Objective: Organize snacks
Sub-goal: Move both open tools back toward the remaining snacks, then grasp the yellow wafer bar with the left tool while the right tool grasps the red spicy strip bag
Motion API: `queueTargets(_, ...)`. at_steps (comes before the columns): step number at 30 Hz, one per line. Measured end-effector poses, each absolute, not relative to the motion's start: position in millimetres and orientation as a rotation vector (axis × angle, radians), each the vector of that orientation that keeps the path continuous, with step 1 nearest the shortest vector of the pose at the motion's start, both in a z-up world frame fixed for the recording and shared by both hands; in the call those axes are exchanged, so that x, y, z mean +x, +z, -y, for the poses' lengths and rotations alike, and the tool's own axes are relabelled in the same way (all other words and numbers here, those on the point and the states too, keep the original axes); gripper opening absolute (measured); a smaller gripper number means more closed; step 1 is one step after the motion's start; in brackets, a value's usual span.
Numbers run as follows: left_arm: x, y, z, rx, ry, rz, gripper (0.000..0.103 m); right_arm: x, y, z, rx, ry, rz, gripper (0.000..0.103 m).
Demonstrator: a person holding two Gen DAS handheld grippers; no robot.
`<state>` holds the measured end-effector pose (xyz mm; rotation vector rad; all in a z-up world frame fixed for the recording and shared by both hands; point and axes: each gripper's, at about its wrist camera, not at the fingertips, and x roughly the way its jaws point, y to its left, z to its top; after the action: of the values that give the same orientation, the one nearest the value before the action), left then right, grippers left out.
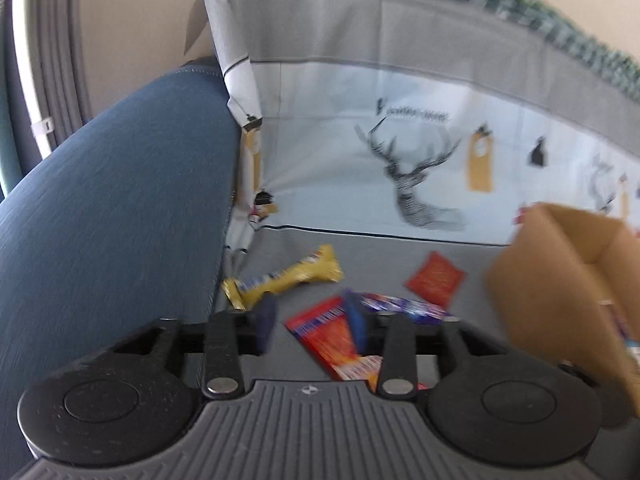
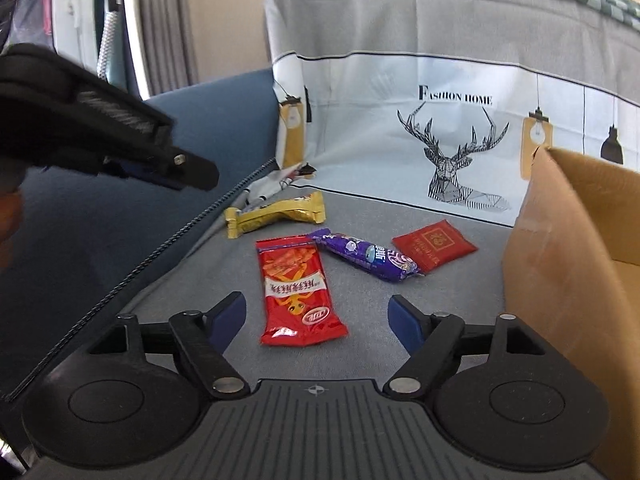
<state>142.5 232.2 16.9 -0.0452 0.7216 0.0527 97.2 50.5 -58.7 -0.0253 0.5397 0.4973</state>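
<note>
1. I am the pair of handheld grippers over a grey sofa seat (image 2: 460, 320). A blue armrest (image 2: 100, 240) bounds its left edge, a backrest cover printed with a deer (image 2: 456, 160) its back edge, and an open cardboard box (image 2: 568, 264) stands at its right edge.

2. Four snacks lie loose on the seat. A yellow bar (image 2: 276, 214) sits near the back left corner. A red snack packet (image 2: 298, 288) lies mid-seat, nearest me. A purple bar (image 2: 366, 256) lies just to its right, and a small red sachet (image 2: 434, 244) touches the purple bar's far end, nearest the box.

3. My right gripper (image 2: 318, 320) hangs with its jaws released and wide, nothing between the pads, lined up over the near end of the red packet.

4. My left gripper (image 1: 314, 324) is also parted and empty, above the same packet. That view is smeared, so I may be misjudging how close it hangs.

5. The red packet's long axis runs from the front of the seat toward the back, its sealed top pointing at the backrest. The purple bar lies diagonally, back-left to front-right. The yellow bar lies almost parallel to the back edge.

6. I judge the step in hand to be picking up the red packet for the box. To do it well, I should lower the right gripper flat, pinch across the packet's narrow width, and keep the left gripper clear.
</note>
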Motion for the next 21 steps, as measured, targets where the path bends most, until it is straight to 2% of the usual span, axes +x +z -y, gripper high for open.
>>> queueTargets(1, 156.2, 12.7, -233.2, -0.027, 0.066, -0.734, 0.052, 102.4, -61.3, -52.5, -0.023, 0.498, -0.546, 0.084)
queueTargets(3, 180.5, 1.8, -233.8, 0.015, 0.08, -0.764, 0.067, 112.2, -67.7, -57.1, -0.016, 0.5, -0.552, 0.085)
queueTargets(9, 234.5, -36.8, -215.6, 0.199, 0.059, -0.829, 0.072, 137.4, -86.8, -73.1, -0.009, 0.515, -0.595, 0.086)
queueTargets(13, 254.1, -56.3, -217.6, 0.232, 0.069, -0.865, 0.071, 147.3, -96.5, -80.6, -0.014, 0.548, -0.626, 0.086)
queueTargets(14, 255.9, -60.1, -219.5, 0.223, 0.069, -0.882, 0.059, 148.7, -99.0, -82.1, -0.018, 0.55, -0.637, 0.086)
queueTargets(15, 256.5, -62.6, -220.2, 0.221, 0.073, -0.89, 0.038, 149.1, -100.6, -83.2, -0.022, 0.553, -0.644, 0.086)
queueTargets(16, 255.5, -63.7, -221.7, 0.218, 0.079, -0.894, 0.028, 147.6, -101.1, -84.2, -0.031, 0.556, -0.636, 0.085)
queueTargets(17, 253.2, -63.6, -223.2, 0.207, 0.086, -0.895, 0.016, 146.3, -101.1, -85.7, -0.043, 0.565, -0.629, 0.076)
queueTargets(18, 249.6, -62.7, -224.7, 0.186, 0.088, -0.896, 0.013, 145.0, -100.4, -87.3, -0.057, 0.575, -0.624, 0.071)
queueTargets(19, 245.6, -61.1, -225.7, 0.165, 0.087, -0.898, 0.013, 143.3, -99.0, -88.5, -0.069, 0.584, -0.619, 0.055)
queueTargets(21, 235.6, -55.3, -224.6, 0.136, 0.091, -0.897, 0.011, 139.5, -96.0, -89.2, -0.072, 0.606, -0.619, 0.049)
